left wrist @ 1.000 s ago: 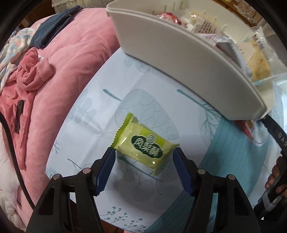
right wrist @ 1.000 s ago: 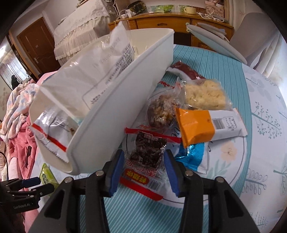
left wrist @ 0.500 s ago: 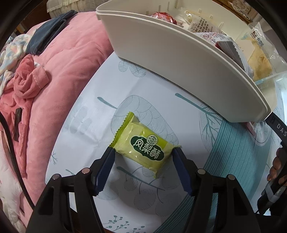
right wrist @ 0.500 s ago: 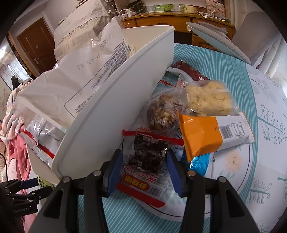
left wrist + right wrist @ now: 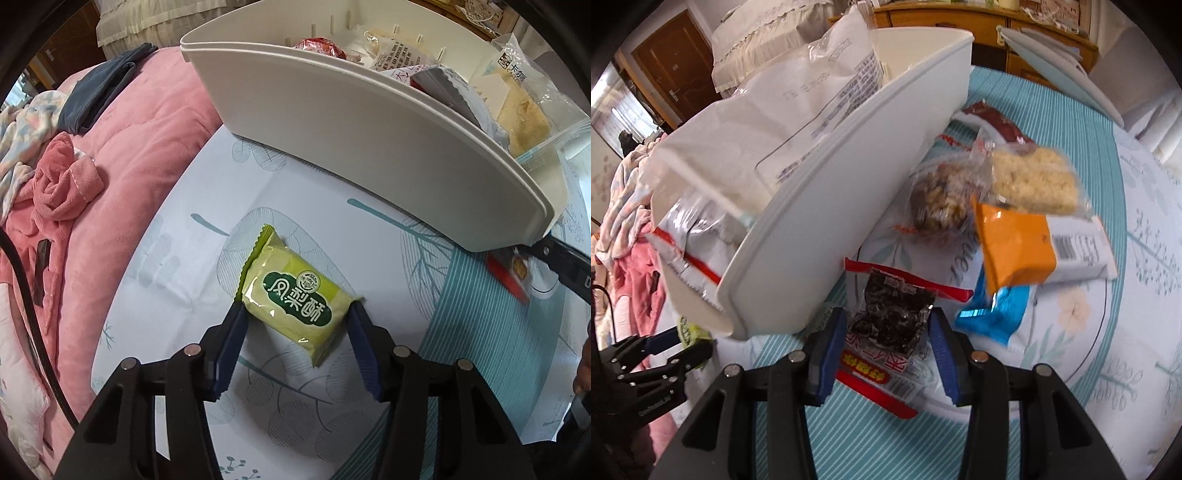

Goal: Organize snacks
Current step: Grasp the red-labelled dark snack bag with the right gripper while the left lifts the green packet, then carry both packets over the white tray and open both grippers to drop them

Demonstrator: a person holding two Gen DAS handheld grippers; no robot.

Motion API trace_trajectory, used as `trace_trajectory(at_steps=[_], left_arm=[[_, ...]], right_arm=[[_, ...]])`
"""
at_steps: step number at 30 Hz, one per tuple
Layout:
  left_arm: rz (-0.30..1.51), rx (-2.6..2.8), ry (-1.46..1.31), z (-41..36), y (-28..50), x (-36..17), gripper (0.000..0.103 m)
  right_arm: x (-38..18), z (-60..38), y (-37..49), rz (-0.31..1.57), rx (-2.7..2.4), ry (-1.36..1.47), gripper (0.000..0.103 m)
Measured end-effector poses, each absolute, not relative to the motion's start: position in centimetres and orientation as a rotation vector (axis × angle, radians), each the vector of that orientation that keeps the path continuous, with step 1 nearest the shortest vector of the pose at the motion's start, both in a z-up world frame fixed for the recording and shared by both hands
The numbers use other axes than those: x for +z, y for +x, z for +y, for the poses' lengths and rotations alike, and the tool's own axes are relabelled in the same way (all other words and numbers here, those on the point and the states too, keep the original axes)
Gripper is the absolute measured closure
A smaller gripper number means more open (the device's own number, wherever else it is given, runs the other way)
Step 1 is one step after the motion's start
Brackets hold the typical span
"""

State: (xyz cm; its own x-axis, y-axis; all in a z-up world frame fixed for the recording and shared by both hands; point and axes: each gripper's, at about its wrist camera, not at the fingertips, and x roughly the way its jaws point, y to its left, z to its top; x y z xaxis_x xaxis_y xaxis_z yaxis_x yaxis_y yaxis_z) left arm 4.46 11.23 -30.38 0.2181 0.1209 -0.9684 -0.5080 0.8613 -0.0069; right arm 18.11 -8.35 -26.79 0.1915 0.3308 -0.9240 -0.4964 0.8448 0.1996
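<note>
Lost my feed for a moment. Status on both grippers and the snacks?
Left gripper jaws just closing, pinching green pastry packet. Right gripper astride dark dried-fruit packet, grip unclear. White bin close by, path clear.

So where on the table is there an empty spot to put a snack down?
The bare cloth around the green snack, between the white bin and the table edge by the pink blanket, is free. Right of the bin it is crowded: the dark snack pack, orange pack and other bags overlap.
</note>
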Motion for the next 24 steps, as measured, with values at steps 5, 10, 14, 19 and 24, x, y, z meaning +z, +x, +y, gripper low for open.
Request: trace_trajectory(at_steps=[5, 10, 14, 19, 24], left_arm=[[1.302, 0.452, -0.379, 10.4, 3.8, -30.2, 0.05], [1.322, 0.446, -0.409, 9.1, 3.0, -29.7, 0.051], [1.294, 0.411, -0.42, 7.4, 2.6, -28.0, 0.051], [1.239, 0.361, -0.415, 5.9, 2.8, -25.3, 0.051], [1.184, 0.317, -0.419, 4.8, 3.1, -22.6, 0.051]], right_arm=[[-26.7, -9.8, 16.8, 1.335, 0.552, -0.093, 0.058], [-26.2, -11.9, 15.1, 1.378, 0.521, -0.049, 0.058], [-25.6, -13.7, 13.3, 1.402, 0.495, -0.034, 0.058], [-24.8, -15.6, 11.3, 1.42, 0.51, -0.006, 0.058], [-23.3, -15.7, 9.3, 1.402, 0.538, -0.063, 0.057]])
